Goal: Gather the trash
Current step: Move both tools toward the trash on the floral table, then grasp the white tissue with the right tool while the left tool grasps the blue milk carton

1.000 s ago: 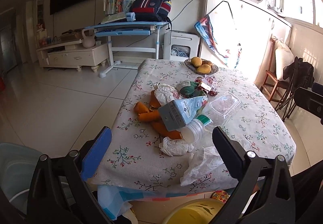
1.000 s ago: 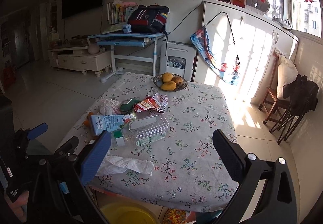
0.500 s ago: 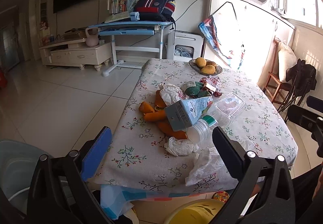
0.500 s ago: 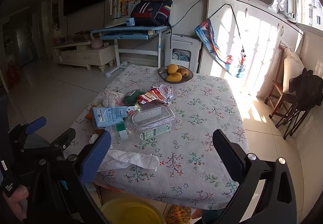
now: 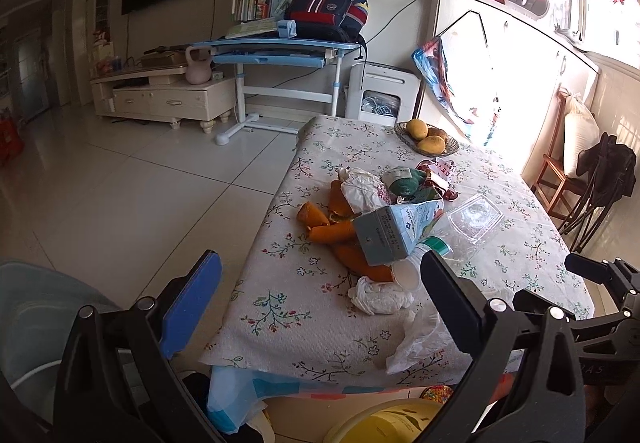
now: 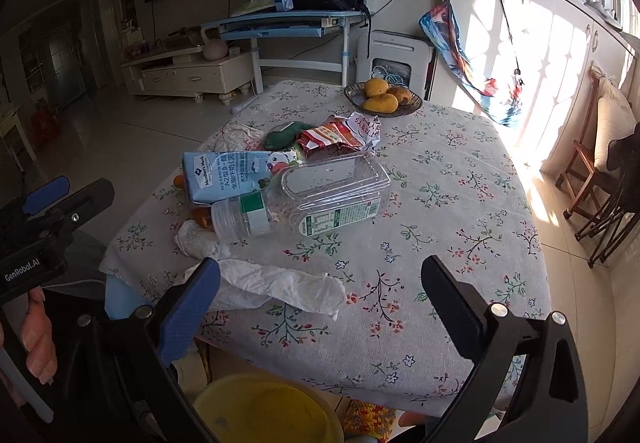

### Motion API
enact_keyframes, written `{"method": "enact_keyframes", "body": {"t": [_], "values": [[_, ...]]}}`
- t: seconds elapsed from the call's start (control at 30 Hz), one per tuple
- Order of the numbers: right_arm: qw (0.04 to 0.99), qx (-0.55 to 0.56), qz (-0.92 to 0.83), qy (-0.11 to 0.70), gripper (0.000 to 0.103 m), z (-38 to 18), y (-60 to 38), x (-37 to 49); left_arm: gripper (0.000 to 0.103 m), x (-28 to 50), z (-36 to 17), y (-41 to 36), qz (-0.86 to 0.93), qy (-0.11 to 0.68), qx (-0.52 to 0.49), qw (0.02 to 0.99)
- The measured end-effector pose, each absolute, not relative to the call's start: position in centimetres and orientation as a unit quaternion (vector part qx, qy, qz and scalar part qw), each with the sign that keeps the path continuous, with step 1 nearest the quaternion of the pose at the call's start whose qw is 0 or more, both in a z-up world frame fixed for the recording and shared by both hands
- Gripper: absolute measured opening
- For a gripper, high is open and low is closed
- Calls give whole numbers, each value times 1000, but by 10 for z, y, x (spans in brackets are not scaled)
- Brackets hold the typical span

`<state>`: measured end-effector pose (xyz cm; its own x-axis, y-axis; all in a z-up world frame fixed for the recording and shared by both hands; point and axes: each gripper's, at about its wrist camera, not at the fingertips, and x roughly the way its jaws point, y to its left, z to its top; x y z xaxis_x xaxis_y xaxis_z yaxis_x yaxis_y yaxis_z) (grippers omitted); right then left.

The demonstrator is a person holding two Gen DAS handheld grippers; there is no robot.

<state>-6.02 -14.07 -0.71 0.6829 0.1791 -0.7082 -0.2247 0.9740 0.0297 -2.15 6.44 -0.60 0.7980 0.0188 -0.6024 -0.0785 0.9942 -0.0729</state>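
You've got the floral-cloth tabletop [image 6: 440, 203] filling both views, and the trash sits heaped on its near-left part. Below the near edge, a round yellow bin [image 6: 264, 411] shows between your 2 grippers. Your left gripper [image 5: 320, 307] hangs off the tabletop's corner, jaws spread wide, nothing between them. Your right gripper [image 6: 320, 307] hovers over the near edge, jaws just as wide and empty.

Into the pile: the clear plastic clamshell box [image 6: 336, 179] lies on top of a green-labelled clear plastic bottle [image 6: 280, 215] on its side. Touching both on the left, a light-blue milk carton [image 6: 232, 179] lies flat. Behind them, a red-and-white crinkled snack wrapper [image 6: 340, 133] sits beside a dark green pouch [image 6: 284, 135]. Orange peel pieces [image 5: 332, 231] lie under and left of the carton. Nearest you, a long crumpled white tissue [image 6: 280, 287] sprawls along the edge, with a smaller wadded white tissue [image 6: 196, 241] just behind it.
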Motion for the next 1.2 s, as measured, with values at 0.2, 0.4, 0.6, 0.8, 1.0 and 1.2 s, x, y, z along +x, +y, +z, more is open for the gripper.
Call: {"method": "enact_keyframes", "body": {"t": [0.2,0.4,0.6,0.8,1.0,1.2], "values": [[906,-43,139,397,97,-21,-126,-57,97,-18,-9,77,35,324,-70,943],[893,-54,159,418,95,-38,-113,-47,97,-14,-12,82,41,330,-69,941],[872,-50,174,454,71,-60,-104,-33,97,-9,-14,70,15,337,-47,940],[867,-42,178,463,32,-67,-109,-29,97,0,-15,54,-8,346,-22,938],[865,11,181,468,16,-67,-136,-25,97,32,-6,30,-32,364,40,930],[869,27,174,463,16,-61,-153,-26,97,81,-20,1,-41,398,125,908]]}}
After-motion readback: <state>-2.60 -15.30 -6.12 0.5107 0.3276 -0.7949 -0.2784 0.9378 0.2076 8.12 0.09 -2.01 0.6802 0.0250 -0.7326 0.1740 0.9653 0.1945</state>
